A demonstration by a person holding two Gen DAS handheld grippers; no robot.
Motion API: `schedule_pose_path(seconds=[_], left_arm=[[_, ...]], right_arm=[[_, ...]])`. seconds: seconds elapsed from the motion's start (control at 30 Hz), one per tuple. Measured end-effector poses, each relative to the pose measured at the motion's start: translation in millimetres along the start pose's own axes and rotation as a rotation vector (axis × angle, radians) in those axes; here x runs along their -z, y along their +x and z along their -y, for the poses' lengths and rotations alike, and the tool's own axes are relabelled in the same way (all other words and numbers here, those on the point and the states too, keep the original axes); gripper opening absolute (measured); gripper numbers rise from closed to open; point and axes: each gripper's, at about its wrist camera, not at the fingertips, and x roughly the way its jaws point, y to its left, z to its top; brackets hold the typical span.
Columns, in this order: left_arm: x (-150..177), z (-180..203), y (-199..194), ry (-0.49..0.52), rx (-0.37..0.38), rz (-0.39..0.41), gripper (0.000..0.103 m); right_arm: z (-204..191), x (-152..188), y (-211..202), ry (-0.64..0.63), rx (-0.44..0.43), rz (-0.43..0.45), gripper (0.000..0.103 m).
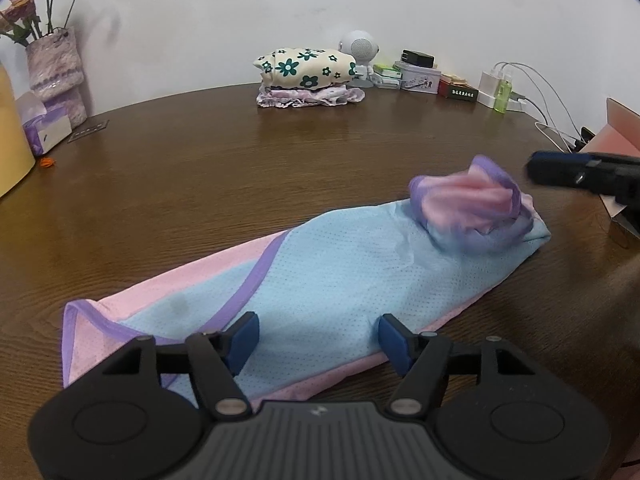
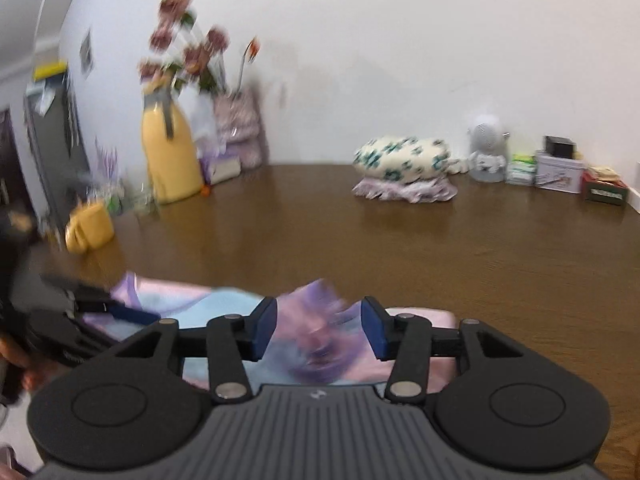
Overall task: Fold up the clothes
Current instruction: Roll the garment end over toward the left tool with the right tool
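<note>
Your left gripper hangs released over the near end of the blue, pink and purple garment, its blue pads spread wide with only flat cloth between them. That garment lies stretched along the brown table, and the left wrist view shows its far end bunched into a pink and purple lump, with your right gripper just beside it, seen side-on. The right wrist view is blurred, yet it shows your right gripper released too, pads apart above that lump. Only the left view shows the chargers and cables; only the right shows the yellow bottle. Both show the folded floral pile by the wall.
</note>
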Motion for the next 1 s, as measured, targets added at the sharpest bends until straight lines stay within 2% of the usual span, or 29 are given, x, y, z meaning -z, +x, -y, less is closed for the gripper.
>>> schedule_pose_path(seconds=[0.03,0.07,0.13,0.17,0.23,0.37,0.53,0.57,0.67,0.77,0.8,0.87,1.0], left_arm=[[0,1,0,0.000,-0.003,0.002,0.067],[0,1,1,-0.001,-0.006,0.003,0.068],[0,3,1,-0.004,-0.010,0.002,0.069],[-1,3,1,-0.007,-0.012,0.001,0.069],[-3,4,-1,-0.021,-0.010,0.009,0.068],[-16,14,-15,-0.004,0.007,0.075,0.067],[-48,44,-19,0.081,0.072,0.141,0.066],[-54,51,-16,0.101,0.089,0.145,0.063],[-65,70,-2,0.147,0.122,0.142,0.060],[-71,82,16,0.182,0.132,0.112,0.045],[-71,85,22,0.195,0.133,0.096,0.036],[-68,88,35,0.218,0.130,0.055,0.029],[-64,89,51,0.228,0.125,0.011,0.027]], right_arm=[[5,-1,-1,-0.006,0.021,-0.006,0.045],[10,0,1,-0.015,0.038,-0.020,0.038],[19,2,10,-0.007,0.032,-0.060,0.024],[22,4,16,-0.003,0.024,-0.080,0.022],[21,11,29,-0.023,0.024,-0.114,0.022],[16,25,50,-0.064,0.023,-0.167,0.022],[21,22,34,-0.025,0.009,-0.131,0.024],[25,19,28,-0.009,0.009,-0.119,0.028],[41,12,13,0.042,0.011,-0.091,0.034],[65,12,15,0.110,0.023,-0.132,0.034],[73,14,18,0.139,0.010,-0.152,0.034],[84,19,25,0.187,-0.020,-0.184,0.034],[96,27,37,0.271,-0.083,-0.210,0.034]])
